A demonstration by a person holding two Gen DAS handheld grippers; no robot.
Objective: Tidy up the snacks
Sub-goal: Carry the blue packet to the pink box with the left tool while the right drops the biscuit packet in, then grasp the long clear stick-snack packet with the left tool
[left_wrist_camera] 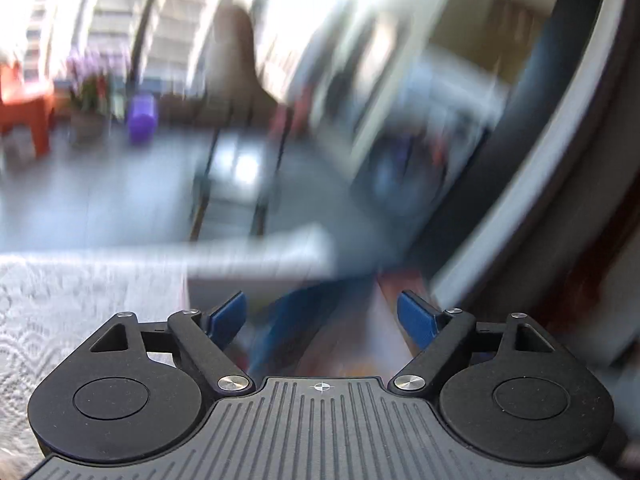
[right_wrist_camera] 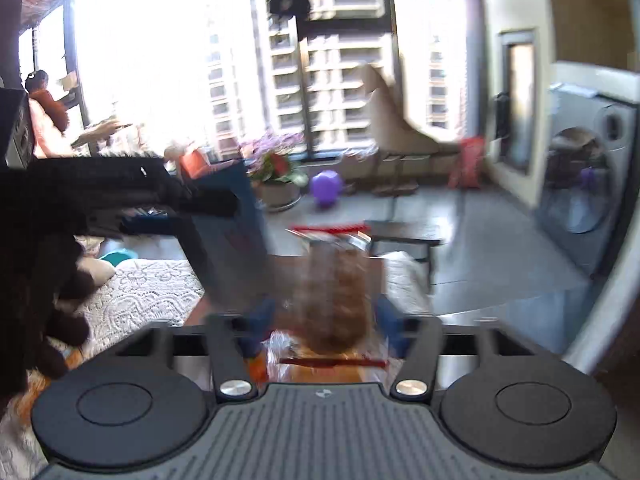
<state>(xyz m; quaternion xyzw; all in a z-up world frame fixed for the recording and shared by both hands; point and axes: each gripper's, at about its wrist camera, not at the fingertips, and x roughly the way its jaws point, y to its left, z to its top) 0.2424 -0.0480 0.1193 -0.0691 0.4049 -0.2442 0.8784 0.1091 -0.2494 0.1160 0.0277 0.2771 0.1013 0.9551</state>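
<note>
The right gripper (right_wrist_camera: 326, 326) is holding its blue pads on either side of a clear snack packet (right_wrist_camera: 334, 292) of brown pieces; blur hides whether they are pressing it. The left gripper (left_wrist_camera: 320, 318) is standing spread and empty above a lace tablecloth (left_wrist_camera: 80, 312), with a blue box (right_wrist_camera: 230, 216) near the packet.

Home: washing machine (right_wrist_camera: 588, 184), potted flowers (right_wrist_camera: 276, 164) (high-rise outside).

Left gripper (left_wrist_camera: 320, 316), black with blue pads, has its jaws spread wide; right gripper (right_wrist_camera: 326, 320) stands apart too, blurred.
</note>
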